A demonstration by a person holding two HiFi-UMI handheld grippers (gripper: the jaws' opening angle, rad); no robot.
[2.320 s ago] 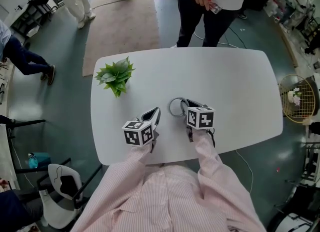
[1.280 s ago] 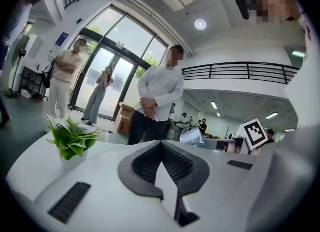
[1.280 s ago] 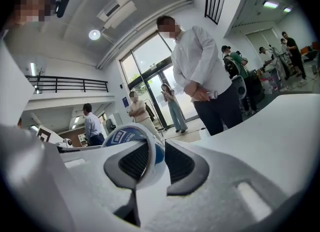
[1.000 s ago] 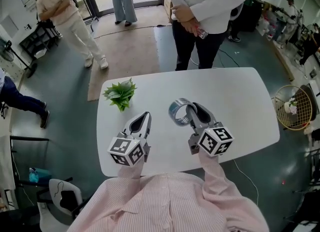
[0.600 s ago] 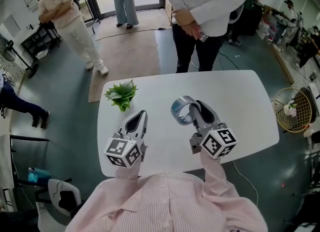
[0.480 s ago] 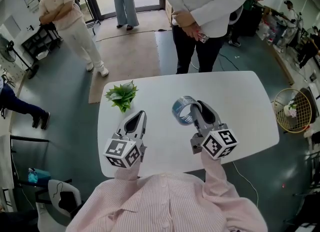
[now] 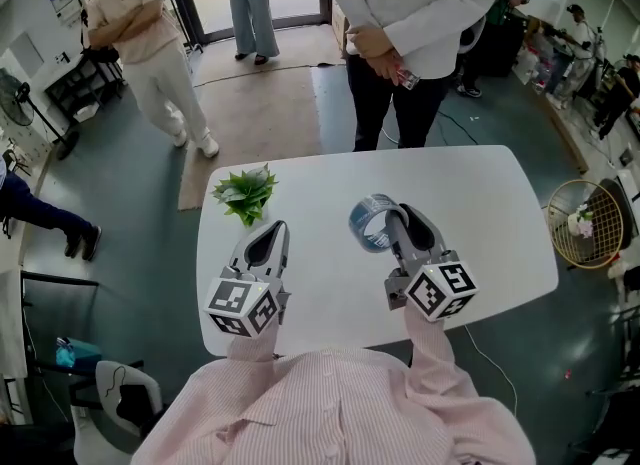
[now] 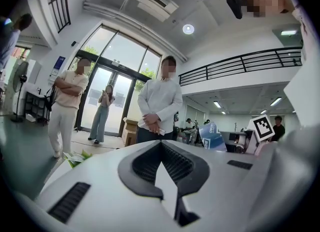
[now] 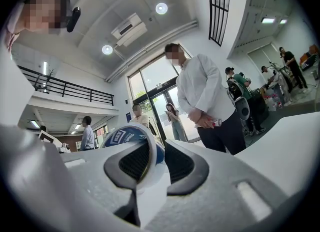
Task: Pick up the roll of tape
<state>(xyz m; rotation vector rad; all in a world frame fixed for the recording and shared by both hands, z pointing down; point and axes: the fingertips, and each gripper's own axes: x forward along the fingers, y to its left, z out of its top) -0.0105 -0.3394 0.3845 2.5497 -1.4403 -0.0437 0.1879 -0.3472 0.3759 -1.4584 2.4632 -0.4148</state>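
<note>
Head view places the blue-grey roll of tape with a white core (image 7: 372,223) above the middle of the white rounded table (image 7: 490,203), clamped in the right gripper (image 7: 398,219). Right gripper view confirms the jaws closed on the roll's wall, one pad inside the ring and one outside. Left gripper (image 7: 272,231) hangs beside it, jaws together with nothing between them, near a small green leafy plant (image 7: 243,193) on the table's far left part; a person in a white shirt (image 7: 410,13) stands at the far edge.
</note>
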